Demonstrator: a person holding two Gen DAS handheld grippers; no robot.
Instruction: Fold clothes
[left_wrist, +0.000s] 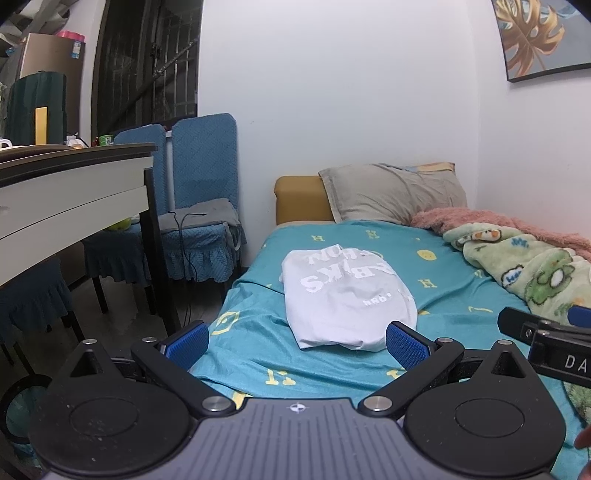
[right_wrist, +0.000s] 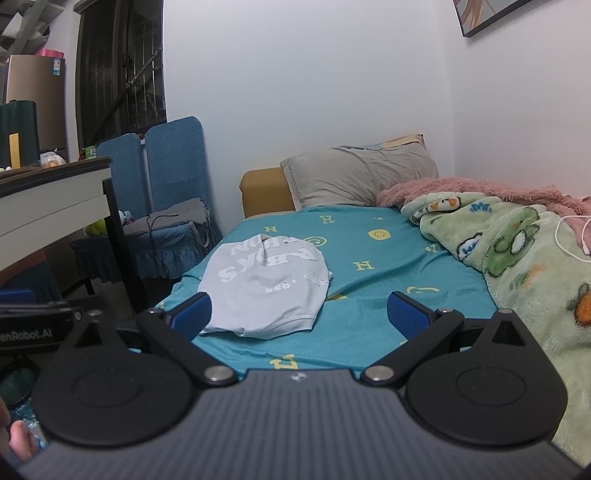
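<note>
A white T-shirt (left_wrist: 347, 299) with grey-white lettering lies folded into a compact bundle on the teal bed sheet (left_wrist: 436, 295). My left gripper (left_wrist: 295, 341) hovers just in front of its near edge, open, nothing between the blue pads (left_wrist: 186, 345). In the right wrist view the same shirt (right_wrist: 266, 288) lies ahead and to the left. My right gripper (right_wrist: 299, 314) is open and empty over the sheet (right_wrist: 369, 314), its left pad (right_wrist: 194, 315) next to the shirt's near corner. The right gripper's body (left_wrist: 546, 343) shows at the left view's right edge.
A grey pillow (left_wrist: 391, 192) and a yellow headboard (left_wrist: 299, 199) stand at the bed's far end. A green cartoon blanket (right_wrist: 517, 266) and a pink fleece (right_wrist: 480, 188) fill the right side. A white desk (left_wrist: 70, 192) and blue-covered chairs (left_wrist: 203, 192) stand left of the bed.
</note>
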